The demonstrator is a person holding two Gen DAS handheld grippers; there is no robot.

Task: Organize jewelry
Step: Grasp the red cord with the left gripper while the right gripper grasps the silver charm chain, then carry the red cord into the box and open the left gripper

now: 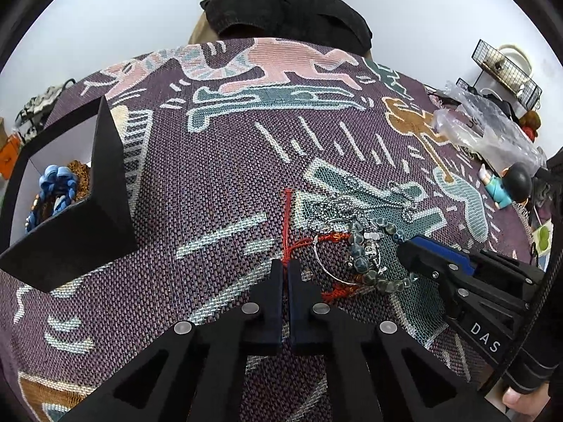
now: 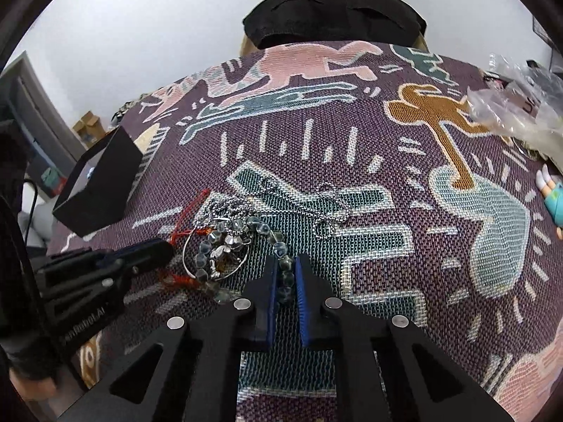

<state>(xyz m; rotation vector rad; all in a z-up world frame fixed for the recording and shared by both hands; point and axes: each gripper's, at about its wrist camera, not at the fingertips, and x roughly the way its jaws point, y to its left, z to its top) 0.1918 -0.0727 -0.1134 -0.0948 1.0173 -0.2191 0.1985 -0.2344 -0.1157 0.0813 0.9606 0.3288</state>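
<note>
The left gripper (image 1: pixel 285 269) is pinched almost shut on the red cord (image 1: pixel 288 221). The right gripper (image 2: pixel 284 274) has its jaws narrowly parted around the grey bead bracelet (image 2: pixel 281 263). The tangled jewelry lies mid-cloth (image 1: pixel 218 176), with the silver chain (image 2: pixel 299 207) at twelve o'clock and the black box (image 1: pixel 105 190) at nine.

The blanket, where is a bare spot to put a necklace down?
Bare blanket lies between the black box and the jewelry pile, and beyond the pile toward the black cushion. It is crowded at the pile, where both grippers work, and by the plastic bags.
</note>
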